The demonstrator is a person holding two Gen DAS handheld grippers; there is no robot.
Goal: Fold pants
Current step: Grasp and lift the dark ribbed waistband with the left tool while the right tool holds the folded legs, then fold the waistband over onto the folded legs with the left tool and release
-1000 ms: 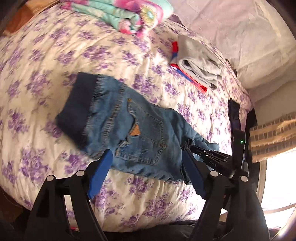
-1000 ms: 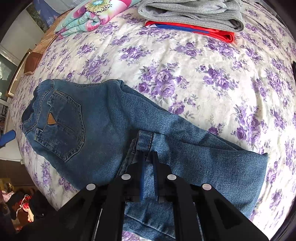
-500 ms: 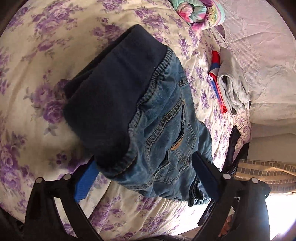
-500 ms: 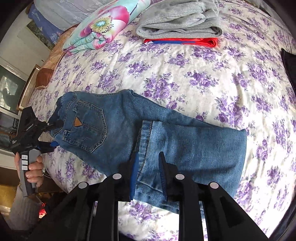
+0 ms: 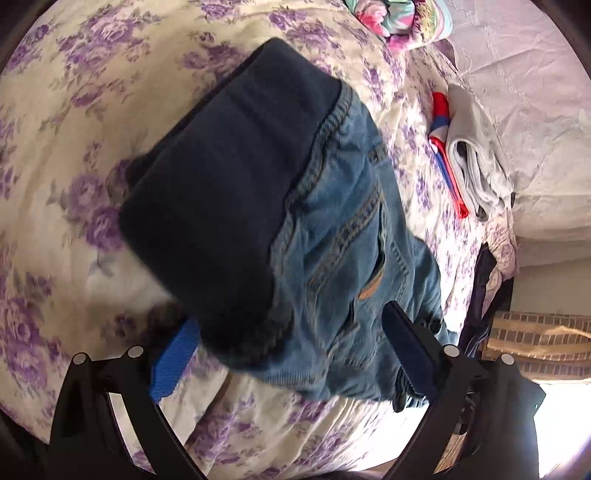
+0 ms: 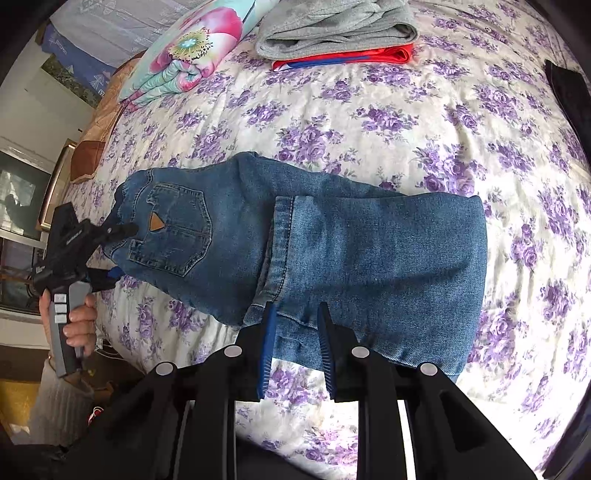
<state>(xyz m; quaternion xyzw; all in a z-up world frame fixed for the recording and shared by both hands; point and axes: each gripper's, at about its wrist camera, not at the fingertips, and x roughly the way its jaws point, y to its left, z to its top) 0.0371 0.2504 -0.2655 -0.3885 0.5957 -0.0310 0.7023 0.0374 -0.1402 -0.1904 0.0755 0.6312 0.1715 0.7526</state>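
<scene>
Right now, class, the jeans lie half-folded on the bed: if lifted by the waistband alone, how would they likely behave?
The jeans would probably droop: the legs already bend flat over themselves. The thick denim and dark stretchy waistband suggest some weight, so the fold would likely slide open. Rolling or tipping seems unlikely.

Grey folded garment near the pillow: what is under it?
Under the grey folded garment lies a folded red and blue cloth, only its near edge showing. The rest of it, and the floral bedspread beneath the stack, are covered.
</scene>
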